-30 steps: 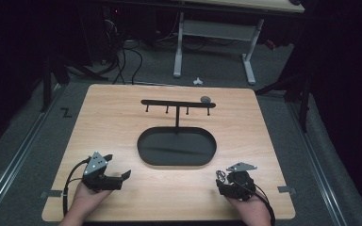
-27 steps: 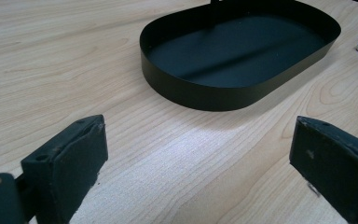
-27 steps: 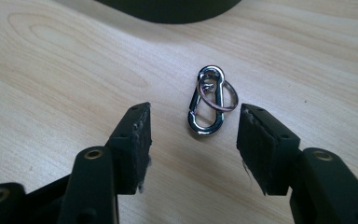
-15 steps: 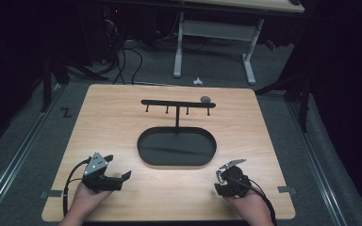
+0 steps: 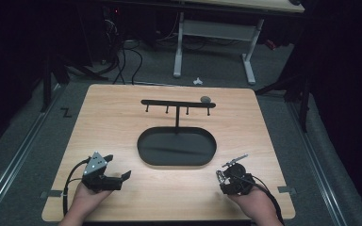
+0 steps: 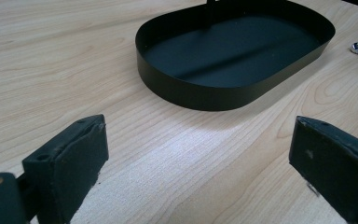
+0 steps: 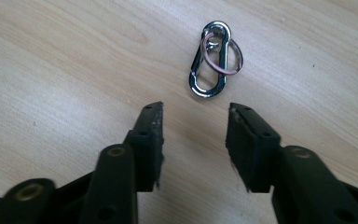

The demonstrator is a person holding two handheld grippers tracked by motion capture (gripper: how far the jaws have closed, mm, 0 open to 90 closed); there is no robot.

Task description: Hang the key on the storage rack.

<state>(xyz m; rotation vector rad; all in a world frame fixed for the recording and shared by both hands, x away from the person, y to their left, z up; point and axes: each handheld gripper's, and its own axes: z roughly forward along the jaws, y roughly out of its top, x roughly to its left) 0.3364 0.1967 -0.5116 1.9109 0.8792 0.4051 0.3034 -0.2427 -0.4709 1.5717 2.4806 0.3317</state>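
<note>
Right tongs [image 7: 195, 123] narrowed; carabiner [image 7: 210, 58] just beyond.

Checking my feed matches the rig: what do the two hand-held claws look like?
Both are black. The left claw carries a grey three-cornered plate on top, with a black cable looping back beside the hand. The right claw has a black body and a black cable trailing past the wrist. Up close, the fingers are flat black blocks with worn, scuffed faces, on arms with brass-ringed holes. No sleeves visible.

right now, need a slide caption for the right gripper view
Right gripper open and aimed down at a silver carabiner with a key ring, lying on the wooden table.
</note>
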